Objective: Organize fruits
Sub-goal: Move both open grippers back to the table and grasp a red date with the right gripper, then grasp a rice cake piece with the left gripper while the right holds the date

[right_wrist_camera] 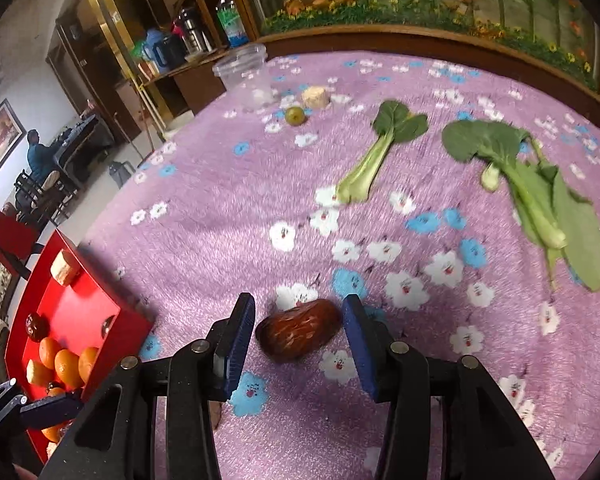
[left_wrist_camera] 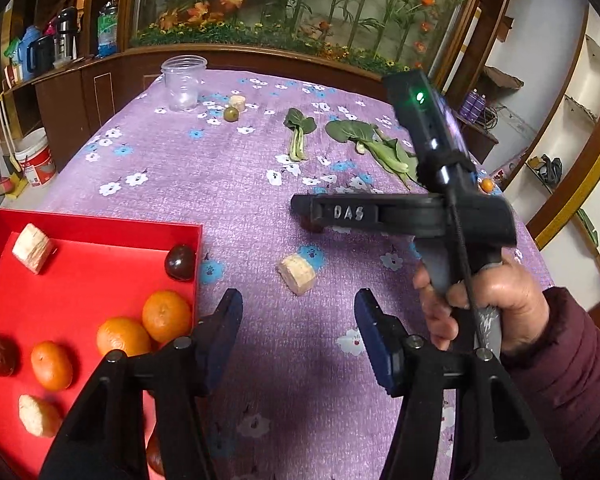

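While the fruits are sorted:
Red cardboard tray (right_wrist_camera: 132,322): goal, left of date.
Right gripper (right_wrist_camera: 298,334): open around wrinkled brown date (right_wrist_camera: 298,334), not pressing; centre, then close gently.
Left gripper (left_wrist_camera: 298,322): open, empty.

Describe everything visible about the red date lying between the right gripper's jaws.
The red date is a dark reddish-brown, oblong fruit with glossy, wrinkled skin. It lies on its side on the purple floral tablecloth, long axis running roughly jaw to jaw. The right gripper straddles it with jaws open; a slim gap shows on each side. It sits outside the red tray.
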Tool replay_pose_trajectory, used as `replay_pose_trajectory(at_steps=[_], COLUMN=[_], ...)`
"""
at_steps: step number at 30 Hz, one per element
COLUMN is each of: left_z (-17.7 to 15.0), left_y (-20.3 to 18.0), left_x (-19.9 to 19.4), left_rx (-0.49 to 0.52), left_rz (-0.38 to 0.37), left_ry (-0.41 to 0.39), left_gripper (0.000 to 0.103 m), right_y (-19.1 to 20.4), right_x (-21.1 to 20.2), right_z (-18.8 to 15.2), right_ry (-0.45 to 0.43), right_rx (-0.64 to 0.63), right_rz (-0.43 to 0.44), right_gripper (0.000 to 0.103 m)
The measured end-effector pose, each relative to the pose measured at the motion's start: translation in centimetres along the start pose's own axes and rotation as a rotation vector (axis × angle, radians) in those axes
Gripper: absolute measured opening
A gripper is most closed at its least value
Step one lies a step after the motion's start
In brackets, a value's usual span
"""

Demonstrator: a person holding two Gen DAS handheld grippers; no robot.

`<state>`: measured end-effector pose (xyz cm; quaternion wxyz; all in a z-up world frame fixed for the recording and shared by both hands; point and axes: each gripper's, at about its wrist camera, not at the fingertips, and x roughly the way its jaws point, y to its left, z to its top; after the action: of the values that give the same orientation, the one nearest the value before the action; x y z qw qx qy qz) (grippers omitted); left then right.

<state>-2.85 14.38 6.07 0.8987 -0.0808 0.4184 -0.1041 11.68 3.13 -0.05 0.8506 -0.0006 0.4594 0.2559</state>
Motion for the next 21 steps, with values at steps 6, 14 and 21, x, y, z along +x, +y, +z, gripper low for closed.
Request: replay_pose_trajectory(at_steps=[6,14,21], left_z=[0.4,2.0,2.1], left_y=[-0.2,-1.1,-2.3], left_x=[1.6,4.3,7.7], left_rx=[-0.008,-0.006,0.018], left_rz=[-0.003,0.042,0.114], left_ry=[0.030,0.079,0.157], left_gripper=[0.058,0.057,0.056], right_y=[0.4,-2.2,-3.2], right_x=[-0.8,-3.4,-6.1], right_z=[-0.7,-2.6,-4.5], right_ry=[-0.026,-0.047,-0.072], right_rx=[-0.024,0.041,0.068], right_rz=[-0.018,-0.042,-0.027], right_gripper=[0.034,0.034,0.034])
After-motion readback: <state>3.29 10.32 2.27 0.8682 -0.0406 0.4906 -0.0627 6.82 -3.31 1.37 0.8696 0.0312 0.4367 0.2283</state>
